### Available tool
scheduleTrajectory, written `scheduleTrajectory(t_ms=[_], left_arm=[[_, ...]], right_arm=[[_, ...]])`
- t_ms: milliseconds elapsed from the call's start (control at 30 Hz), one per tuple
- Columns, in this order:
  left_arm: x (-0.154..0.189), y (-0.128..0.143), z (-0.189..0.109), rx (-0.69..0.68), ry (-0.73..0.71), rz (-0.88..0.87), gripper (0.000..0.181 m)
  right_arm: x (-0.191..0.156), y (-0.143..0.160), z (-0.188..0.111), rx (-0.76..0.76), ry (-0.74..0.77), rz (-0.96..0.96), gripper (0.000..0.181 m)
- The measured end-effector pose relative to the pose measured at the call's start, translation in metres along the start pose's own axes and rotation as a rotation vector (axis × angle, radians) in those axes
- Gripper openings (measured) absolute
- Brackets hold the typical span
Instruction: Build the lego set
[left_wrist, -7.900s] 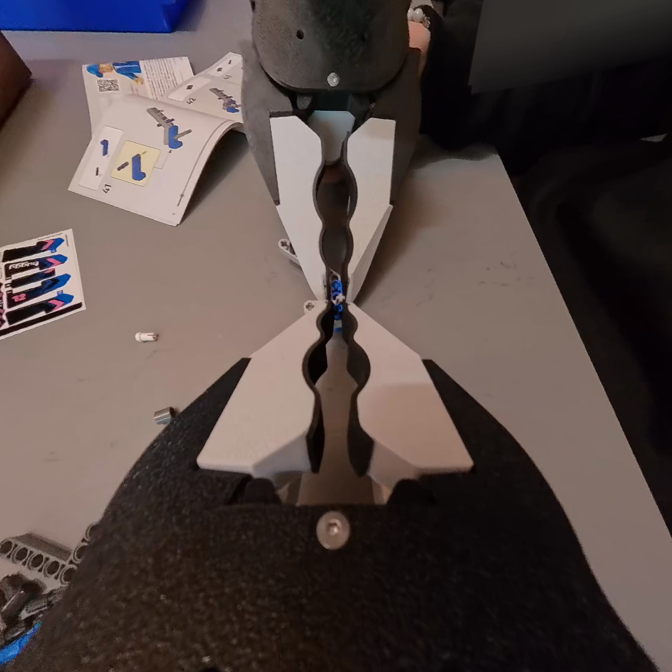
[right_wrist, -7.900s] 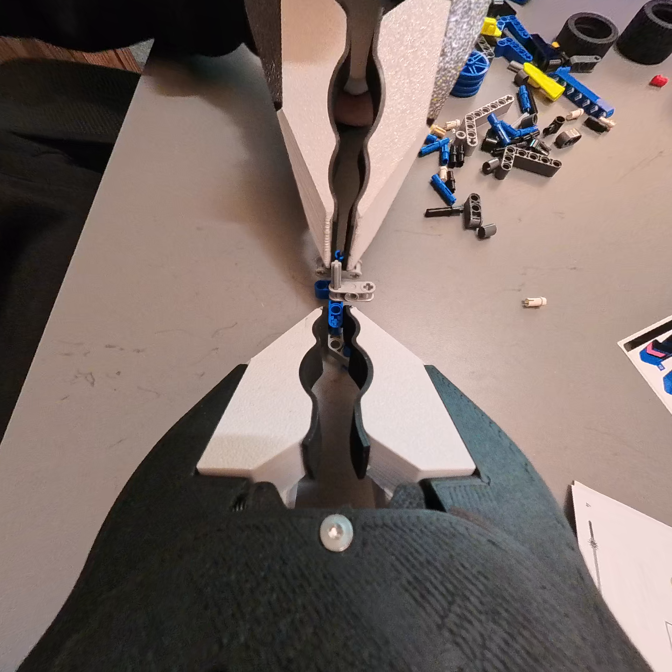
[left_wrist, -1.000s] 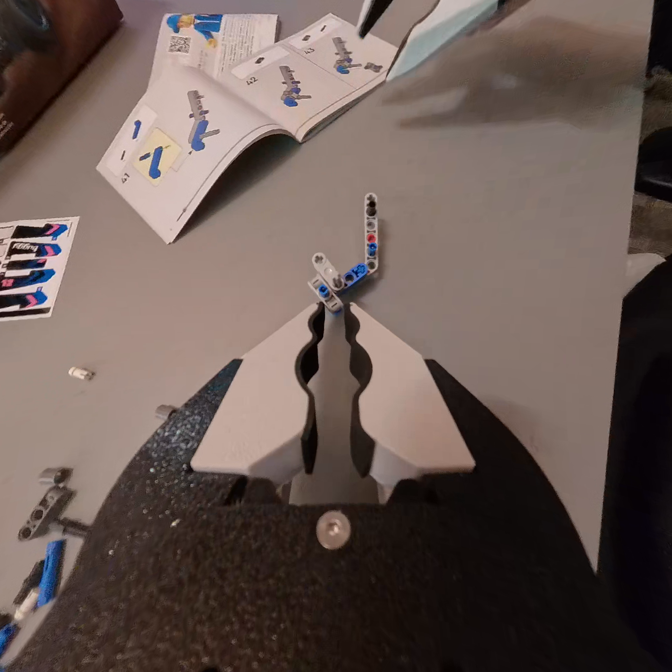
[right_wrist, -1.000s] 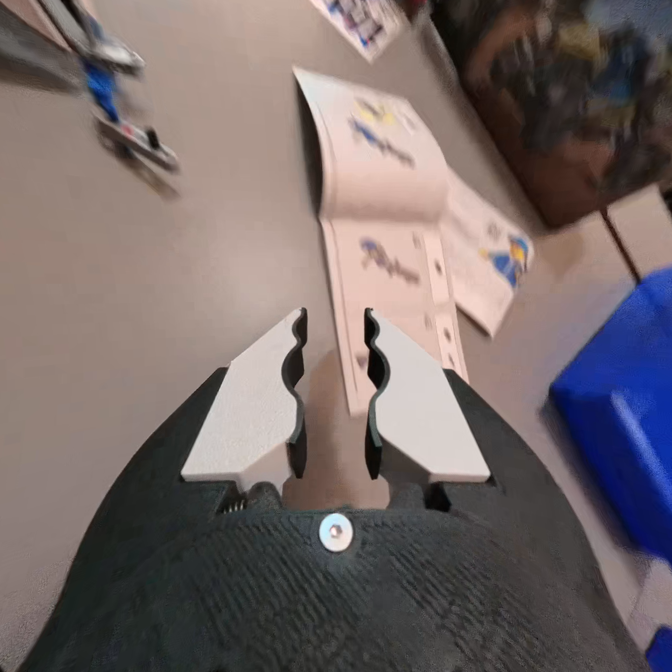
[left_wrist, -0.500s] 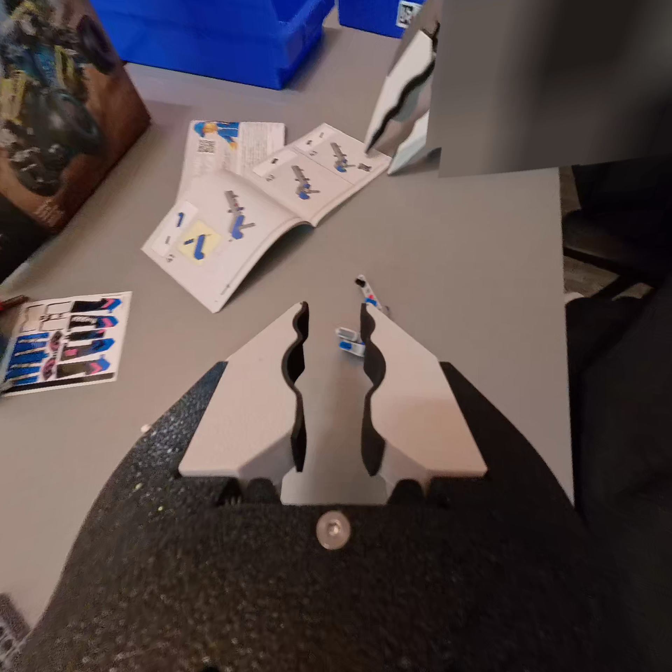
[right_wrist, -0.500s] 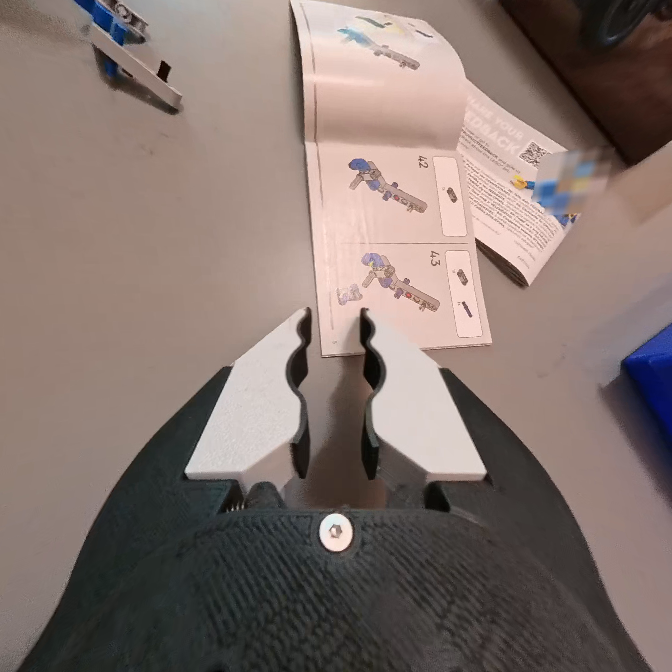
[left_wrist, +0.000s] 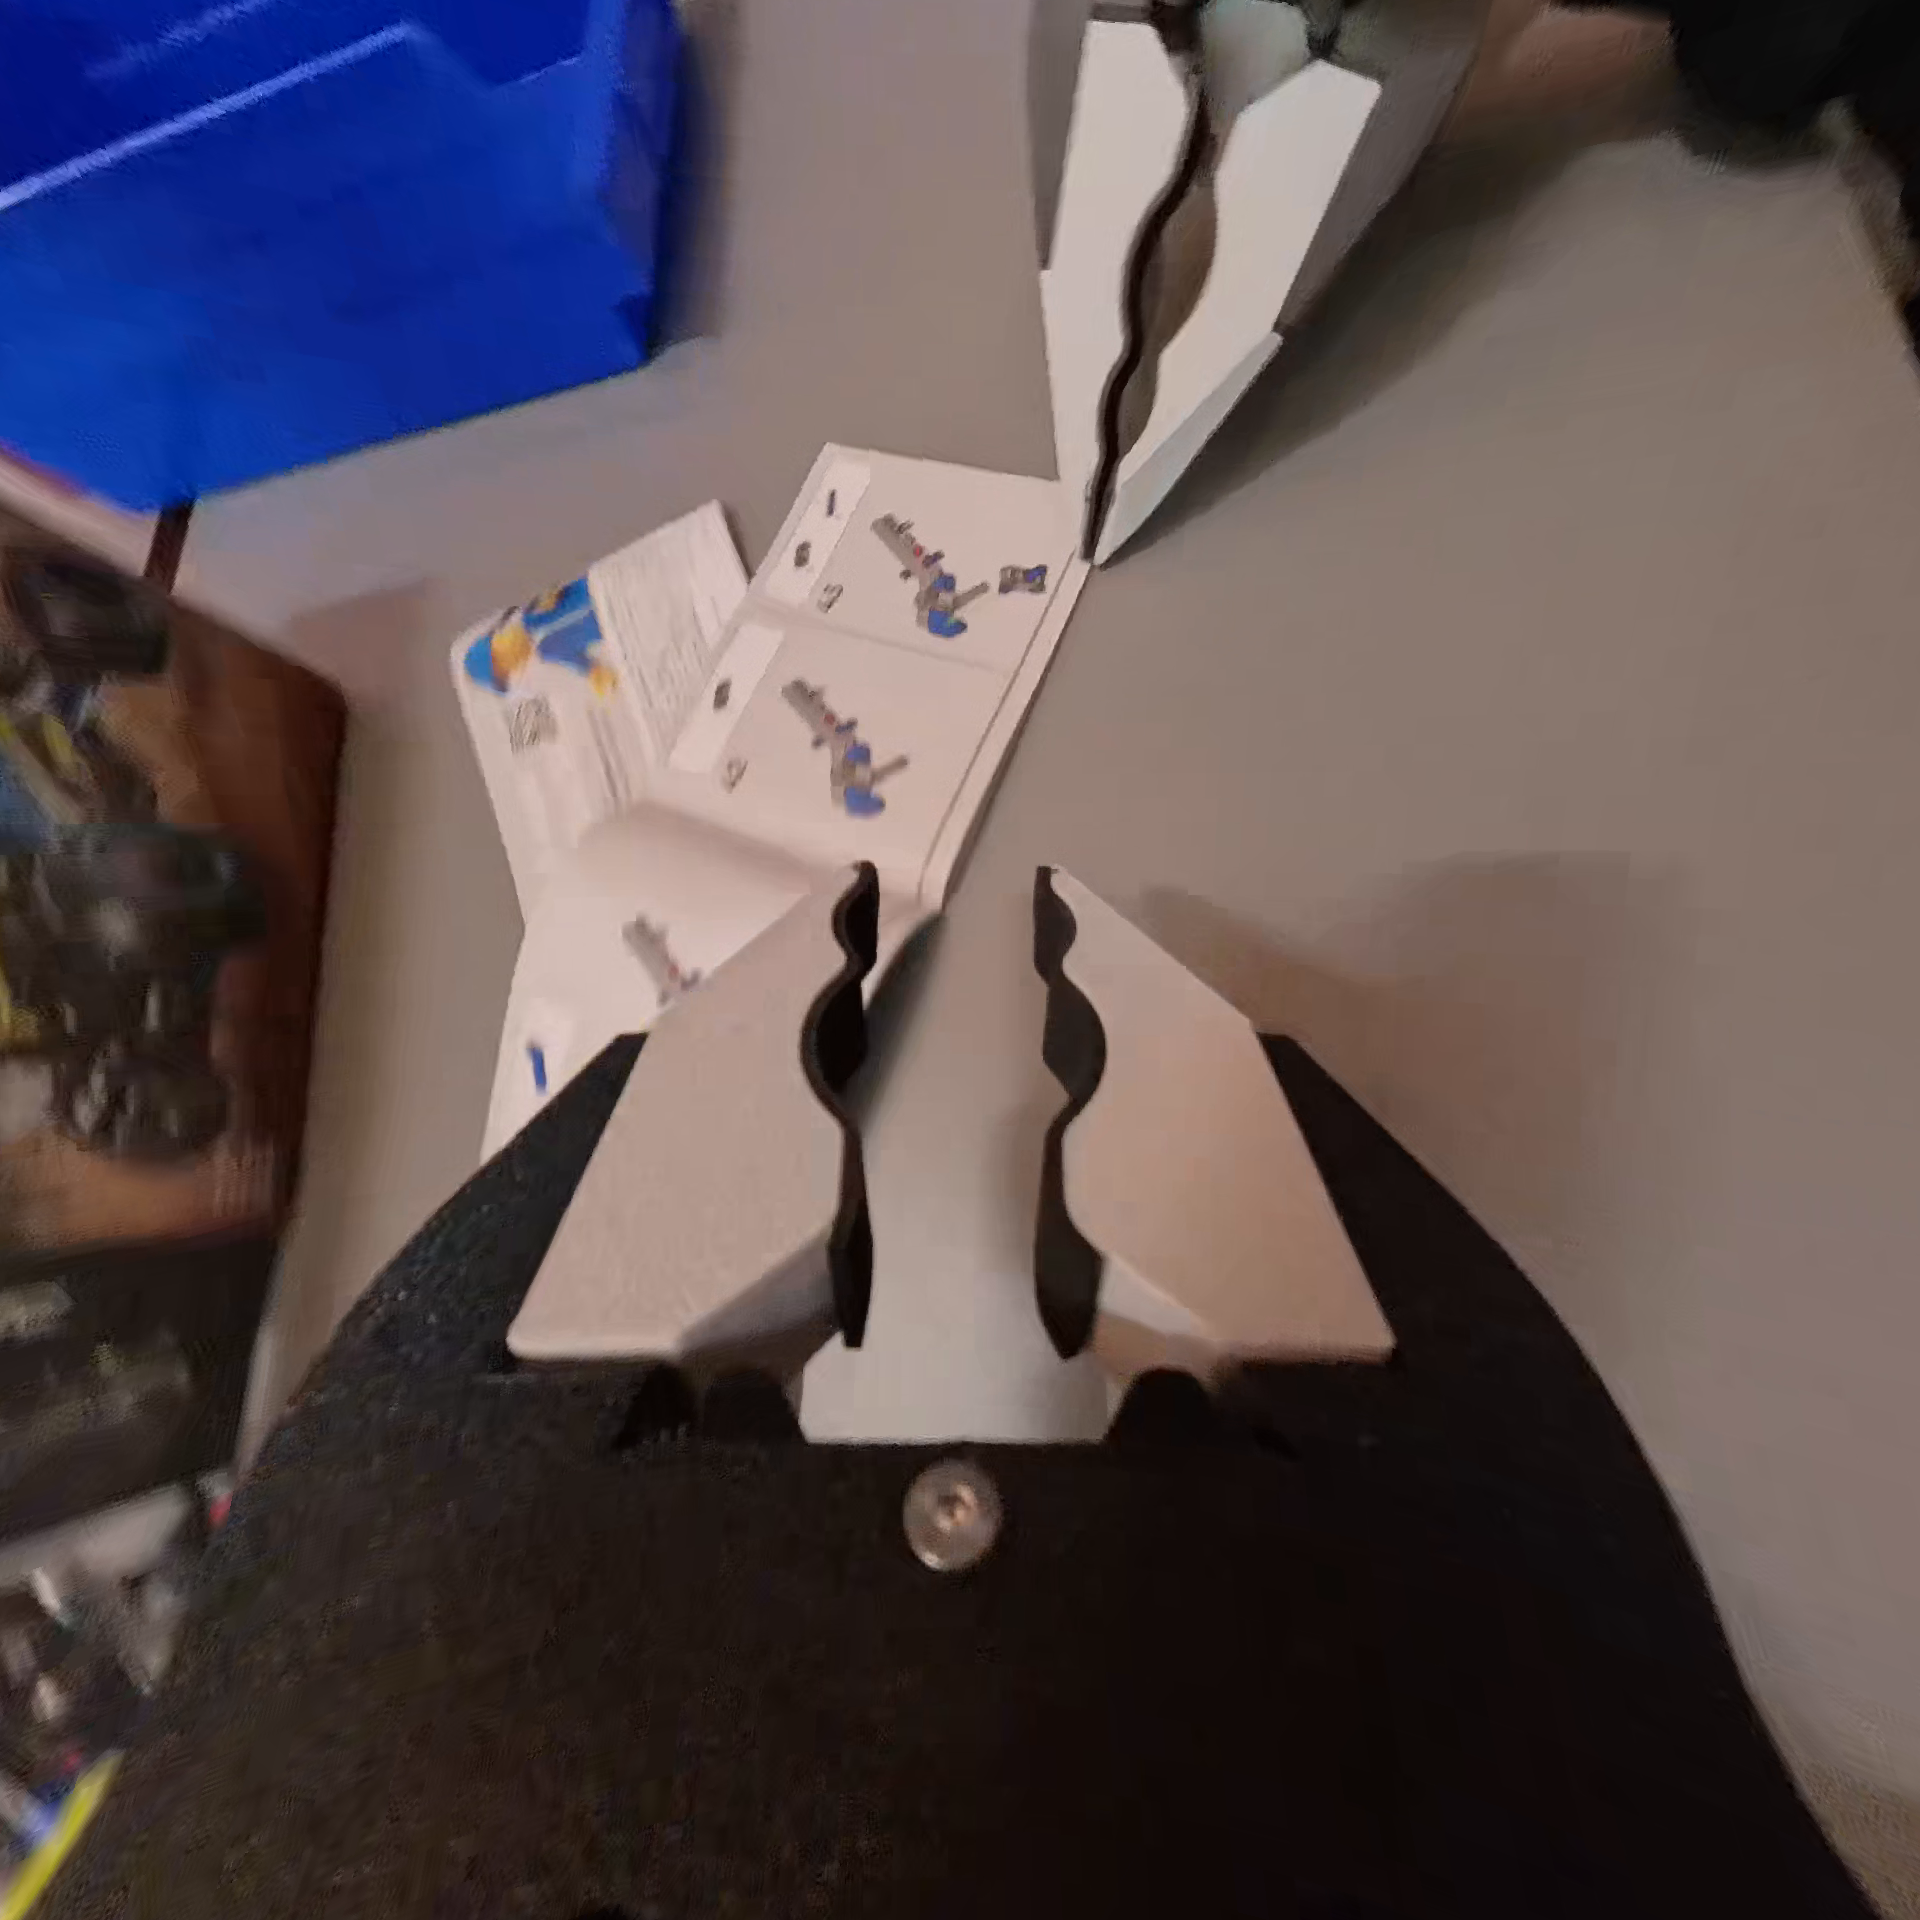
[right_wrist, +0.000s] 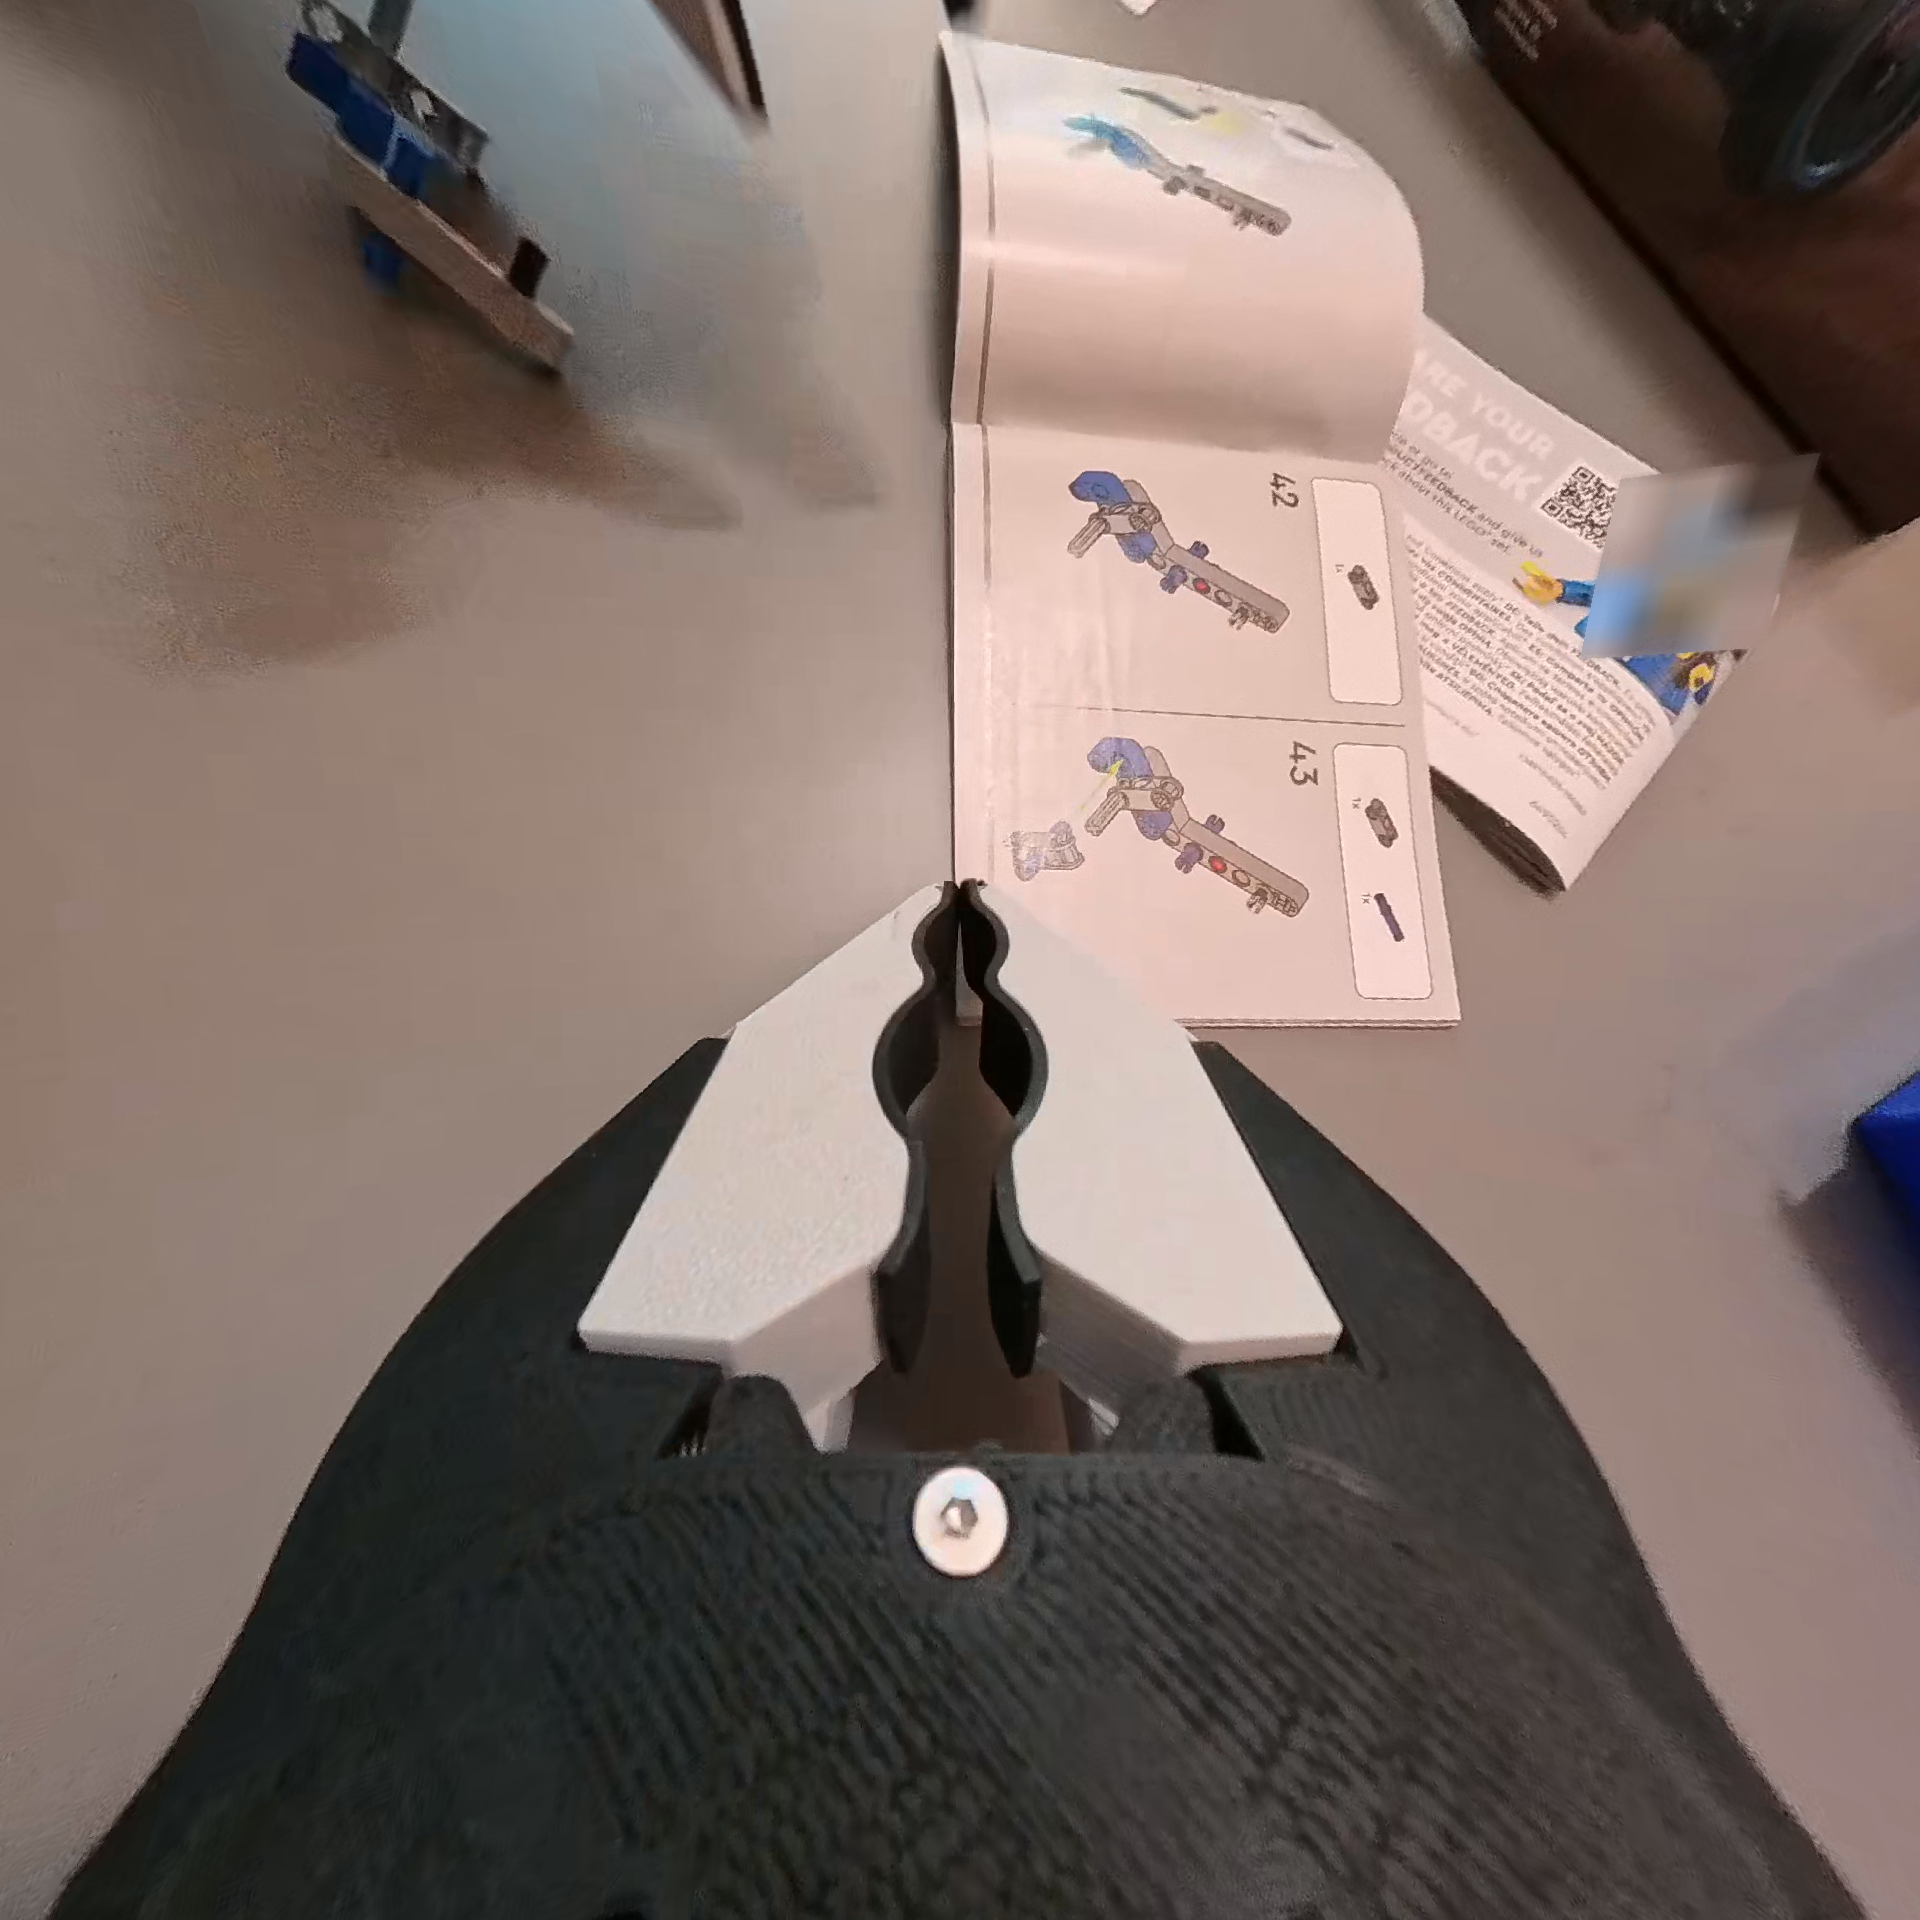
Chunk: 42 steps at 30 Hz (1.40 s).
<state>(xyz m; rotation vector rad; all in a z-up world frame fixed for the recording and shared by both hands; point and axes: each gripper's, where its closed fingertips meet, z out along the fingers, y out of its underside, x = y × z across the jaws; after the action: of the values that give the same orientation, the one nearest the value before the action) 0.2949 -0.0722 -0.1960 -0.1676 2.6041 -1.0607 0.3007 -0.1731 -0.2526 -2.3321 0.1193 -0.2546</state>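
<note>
- The right tool (right_wrist: 961, 896), open half a second ago, is now pinching the near corner of the booklet (right_wrist: 1195, 665), its tips meeting on the page edge.
- The left tool (left_wrist: 951, 883), which was gripping the lego piece a second ago, is hanging open and empty above the booklet's fold.
- The lego piece (right_wrist: 426, 218), grey and blue, is lying blurred on the grey surface (right_wrist: 520, 831), well apart from the booklet.

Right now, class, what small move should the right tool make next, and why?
Probably lift the page corner and turn it over. The right tool is shut at the corner of the open instruction booklet, seemingly pinching a page; the left tool hangs open and empty, and the assembly lies aside.
</note>
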Motion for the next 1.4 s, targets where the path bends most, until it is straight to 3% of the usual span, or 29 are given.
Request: scheduleTrajectory(t_ms=[33, 167, 300, 400, 500, 800, 867, 1067, 1400], left_arm=[[0.000, -0.002, 0.013, -0.028, 0.035, 0.043, 0.028], [0.003, -0.007, 0.055, -0.087, 0.192, 0.079, 0.031], [0.011, -0.011, 0.076, -0.097, 0.307, 0.085, 0.032], [0.014, -0.015, 0.082, -0.087, 0.347, 0.082, 0.024], [0.016, -0.018, 0.081, -0.073, 0.392, 0.068, 0.000], [0.018, -0.023, 0.082, -0.031, 0.382, 0.049, 0.000], [0.018, -0.029, 0.082, 0.004, 0.385, 0.034, 0.017], [0.018, -0.022, 0.082, -0.035, 0.354, 0.078, 0.026], [0.009, -0.035, 0.088, 0.013, 0.203, 0.085, 0.013]], right_arm=[[0.000, 0.000, 0.000, 0.005, 0.002, 0.004, 0.000], [0.002, -0.003, -0.003, 0.021, 0.022, 0.011, 0.000], [0.005, -0.011, -0.008, 0.078, 0.048, 0.014, 0.000], [0.004, -0.013, -0.009, 0.083, 0.051, -0.015, 0.000], [0.001, -0.011, -0.004, 0.054, 0.047, -0.037, 0.000], [0.008, -0.024, -0.011, 0.139, 0.077, -0.028, 0.000], [0.008, -0.023, -0.010, 0.129, 0.085, -0.031, 0.000], [0.016, -0.026, -0.007, 0.111, 0.146, -0.013, 0.000], [0.024, -0.040, -0.010, 0.169, 0.202, -0.005, 0.000]])
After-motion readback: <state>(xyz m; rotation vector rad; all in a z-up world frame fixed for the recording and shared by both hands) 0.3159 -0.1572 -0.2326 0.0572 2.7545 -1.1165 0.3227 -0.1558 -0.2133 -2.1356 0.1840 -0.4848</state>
